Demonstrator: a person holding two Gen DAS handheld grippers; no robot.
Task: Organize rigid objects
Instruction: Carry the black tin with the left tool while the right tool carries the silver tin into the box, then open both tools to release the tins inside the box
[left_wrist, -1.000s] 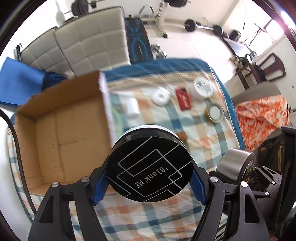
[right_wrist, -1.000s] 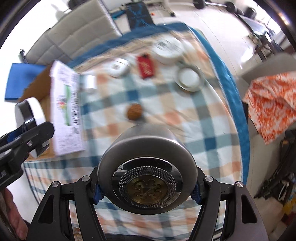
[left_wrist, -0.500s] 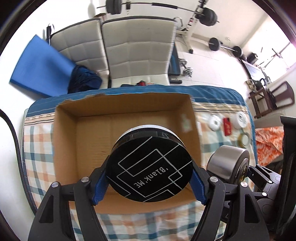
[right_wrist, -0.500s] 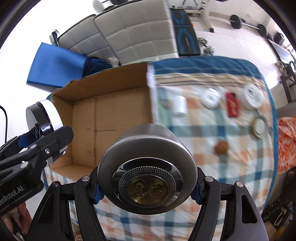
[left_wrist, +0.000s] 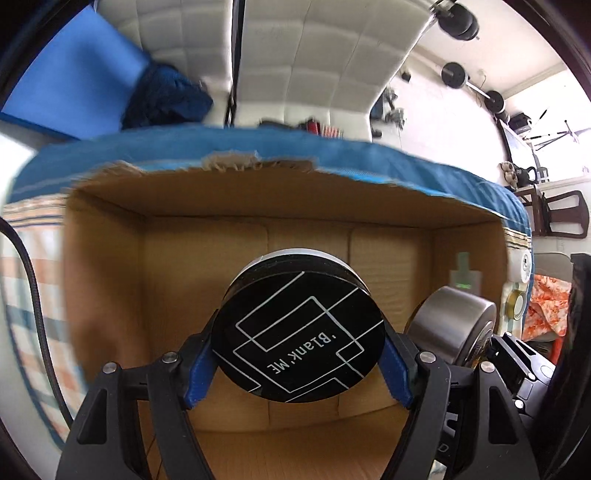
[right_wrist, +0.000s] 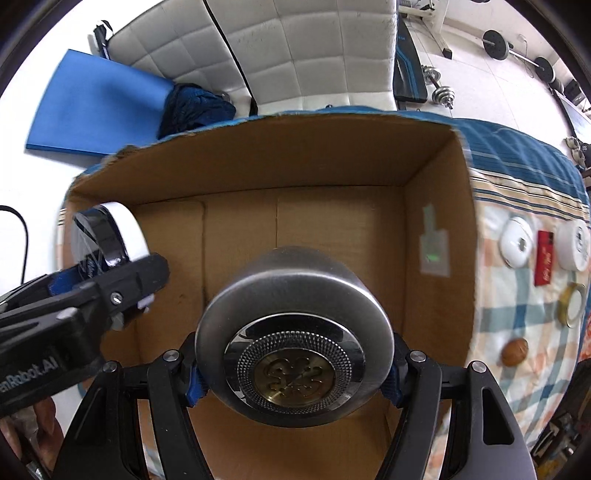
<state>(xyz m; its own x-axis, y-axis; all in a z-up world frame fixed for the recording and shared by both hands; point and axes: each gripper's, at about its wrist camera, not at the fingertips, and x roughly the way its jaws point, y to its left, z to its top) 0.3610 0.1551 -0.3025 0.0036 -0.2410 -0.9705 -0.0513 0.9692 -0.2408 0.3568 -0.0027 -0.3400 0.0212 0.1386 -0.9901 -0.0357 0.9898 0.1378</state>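
My left gripper (left_wrist: 298, 345) is shut on a round black tin (left_wrist: 298, 338) with white line art on its lid, held above the open cardboard box (left_wrist: 207, 232). My right gripper (right_wrist: 293, 360) is shut on a round silver metal tin (right_wrist: 291, 332) with a gold emblem, also over the box (right_wrist: 332, 177). The silver tin (left_wrist: 452, 319) shows at the right of the left wrist view. The black tin (right_wrist: 107, 240) and left gripper appear at the left of the right wrist view. The box floor that I can see is bare.
On the checked cloth (right_wrist: 524, 314) right of the box lie two white round containers (right_wrist: 517, 242), a red flat pack (right_wrist: 545, 258), a tape roll (right_wrist: 572, 304) and a brown round object (right_wrist: 514, 351). White padded chairs (right_wrist: 314, 48), a blue mat (right_wrist: 96, 107) and weights stand behind.
Both grippers have carried their tins leftward from over the cloth to above the box and sunk lower; the box now fills both views. The grips are unchanged.
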